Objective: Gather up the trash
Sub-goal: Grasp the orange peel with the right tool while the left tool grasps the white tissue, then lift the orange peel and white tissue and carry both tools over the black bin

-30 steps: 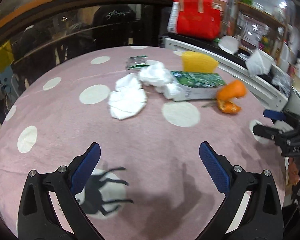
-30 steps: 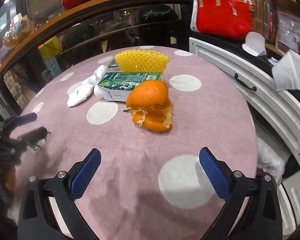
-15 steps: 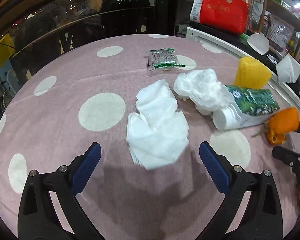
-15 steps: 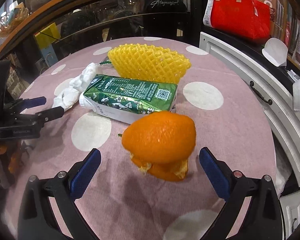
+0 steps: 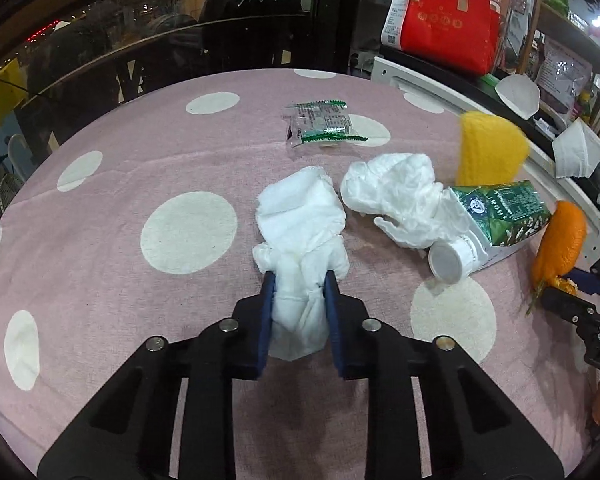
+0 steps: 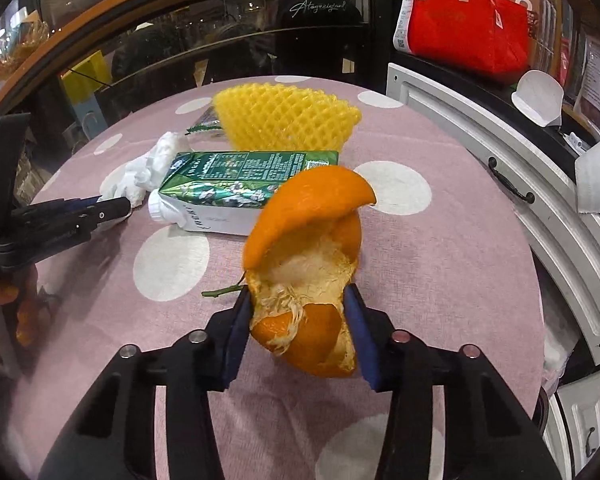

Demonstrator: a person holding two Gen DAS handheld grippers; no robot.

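My left gripper (image 5: 299,280) is shut on a crumpled white tissue (image 5: 300,236) lying on the pink dotted tablecloth (image 5: 100,216). My right gripper (image 6: 298,292) is shut on an orange peel (image 6: 308,264); the peel also shows in the left wrist view (image 5: 560,240). A second white tissue wad (image 5: 396,196), a green drink carton (image 5: 496,216) with a white cap, a yellow foam net (image 5: 488,152) and a clear green snack wrapper (image 5: 320,124) lie on the table. In the right wrist view the carton (image 6: 240,188) and the net (image 6: 284,120) lie behind the peel.
A white cabinet (image 6: 540,184) with dark handles runs along the table's right edge. A red bag (image 5: 444,20) and white face masks (image 5: 576,152) sit on the counter beyond. A dark glass railing (image 5: 140,52) stands behind the table.
Both grippers have moved forward and shut: the left one has closed on the near tissue, the right one on the orange peel. Both were open before.
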